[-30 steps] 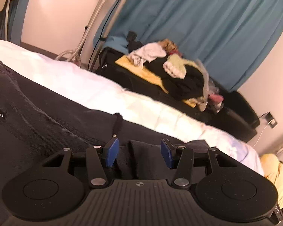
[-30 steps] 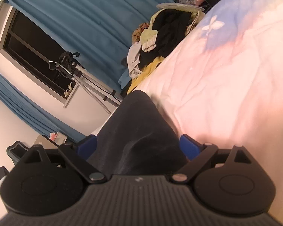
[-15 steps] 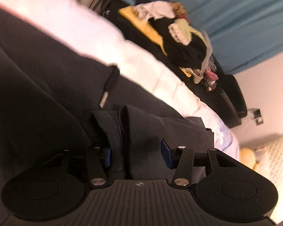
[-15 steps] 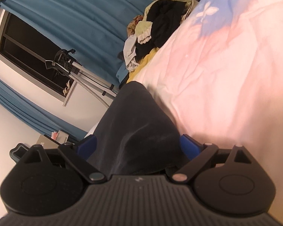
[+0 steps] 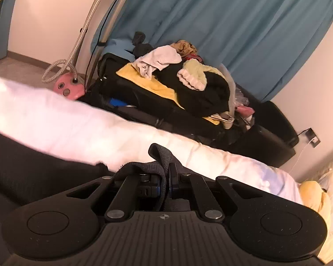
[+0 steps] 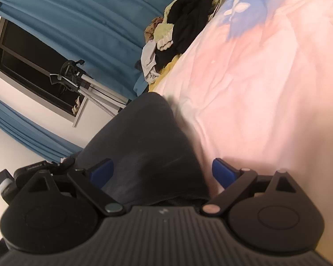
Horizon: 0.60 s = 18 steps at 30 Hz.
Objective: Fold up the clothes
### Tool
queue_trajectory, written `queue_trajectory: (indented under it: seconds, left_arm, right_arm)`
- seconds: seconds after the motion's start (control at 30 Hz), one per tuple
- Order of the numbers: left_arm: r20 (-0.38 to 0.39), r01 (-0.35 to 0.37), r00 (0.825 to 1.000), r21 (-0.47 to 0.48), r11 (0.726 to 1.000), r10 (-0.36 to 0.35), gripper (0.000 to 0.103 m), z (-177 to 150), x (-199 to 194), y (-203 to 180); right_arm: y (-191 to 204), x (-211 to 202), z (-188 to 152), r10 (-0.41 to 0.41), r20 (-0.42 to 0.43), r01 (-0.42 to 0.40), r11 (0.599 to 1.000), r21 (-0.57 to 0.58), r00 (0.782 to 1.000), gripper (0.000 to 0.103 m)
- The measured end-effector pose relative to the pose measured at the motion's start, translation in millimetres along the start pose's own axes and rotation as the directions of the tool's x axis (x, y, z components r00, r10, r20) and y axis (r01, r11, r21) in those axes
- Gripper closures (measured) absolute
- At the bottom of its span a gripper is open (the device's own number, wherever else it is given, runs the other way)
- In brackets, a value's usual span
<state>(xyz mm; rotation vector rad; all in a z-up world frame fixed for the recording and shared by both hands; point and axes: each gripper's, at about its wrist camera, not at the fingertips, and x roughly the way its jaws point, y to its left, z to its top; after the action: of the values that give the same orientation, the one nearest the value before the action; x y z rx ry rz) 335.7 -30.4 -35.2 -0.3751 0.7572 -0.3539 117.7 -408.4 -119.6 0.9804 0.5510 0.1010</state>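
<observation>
Left tongs (image 5: 164,185) are clamped tight on a bunched edge of the dark garment (image 5: 28,168), which lies spread on the bed (image 5: 77,122). Over to the right tongs (image 6: 161,171): spread wide, the garment's other end (image 6: 144,141) sitting between the fingers, nothing pinched. Best play, I'd say: close the right on the hem first, then lift both ends level so the fold lands square.

Dark garment (image 6: 144,155) on bed.
Charcoal fabric, spread over the pale bedspread; one ribbed edge (image 5: 159,155) is bunched and lifted, the rest lies draped with soft folds.
</observation>
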Motion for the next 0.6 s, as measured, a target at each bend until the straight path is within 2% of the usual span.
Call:
queue_trajectory:
  seconds: [0.1, 0.17, 0.2, 0.23, 0.27, 0.3, 0.33, 0.4, 0.5, 0.57, 0.6]
  left_arm:
    - [-0.037, -0.05, 0.998, 0.022, 0.998, 0.051, 0.092, -7.8, 18.6, 7.1]
    - [-0.055, -0.076, 0.995, 0.037, 0.996, 0.078, 0.087, -17.1, 25.8, 13.2]
    - [-0.059, -0.087, 0.994, 0.047, 0.995, 0.09, 0.076, -21.7, 26.9, 16.1]
    - [-0.063, -0.098, 0.993, 0.056, 0.994, 0.102, 0.059, -26.2, 27.9, 18.9]
    - [-0.047, -0.097, 0.994, 0.06, 0.993, 0.1, 0.048, -30.9, 21.5, 20.5]
    - [-0.02, -0.094, 0.995, 0.091, 0.991, 0.096, 0.03, -35.1, 15.0, 17.2]
    - [0.021, -0.102, 0.995, 0.137, 0.985, 0.101, 0.021, -40.9, 4.9, 11.9]
    - [0.093, -0.126, 0.99, 0.206, 0.97, 0.109, 0.02, -52.3, -15.7, 1.5]
    - [0.192, -0.169, 0.974, 0.255, 0.952, 0.122, 0.02, -73.8, -45.3, -12.2]
    - [0.196, -0.248, 0.96, 0.268, 0.931, 0.199, 0.021, -89.3, -50.1, -17.2]
    - [0.195, -0.261, 0.957, 0.262, 0.929, 0.213, 0.022, -96.8, -50.5, -14.7]
  right_arm:
    - [-0.3, 0.4, 1.4, -0.011, 0.012, 0.011, 1.0, -0.013, 1.0, 0.007]
    - [0.6, 0.8, 0.8, -0.009, 0.014, 0.01, 0.999, -0.035, 1.0, 0.007]
    - [1.7, 1.3, -0.1, -0.006, 0.014, 0.007, 0.999, -0.047, 1.0, 0.007]
    - [3.3, 2.1, -1.4, -0.001, 0.013, 0.002, 0.998, -0.061, 1.0, 0.007]
    - [4.9, 2.9, -2.6, 0.004, 0.012, -0.004, 0.997, -0.075, 1.0, 0.007]
    - [7.9, 4.5, -3.8, 0.011, 0.012, -0.009, 0.995, -0.097, 1.0, 0.007]
    - [11.0, 6.1, -5.1, 0.017, 0.013, -0.015, 0.993, -0.119, 1.0, 0.007]
    - [19.2, 7.3, -7.1, 0.014, 0.04, -0.007, 0.982, -0.186, 0.999, 0.007]
    - [33.4, 10.2, -11.5, 0.001, 0.116, 0.038, 0.942, -0.334, 0.993, 0.006]
    - [32.6, 18.6, -14.8, -0.006, 0.128, 0.054, 0.927, -0.371, 0.992, 0.006]
    - [30.4, 23.9, -16.5, -0.008, 0.125, 0.055, 0.923, -0.38, 0.992, 0.006]
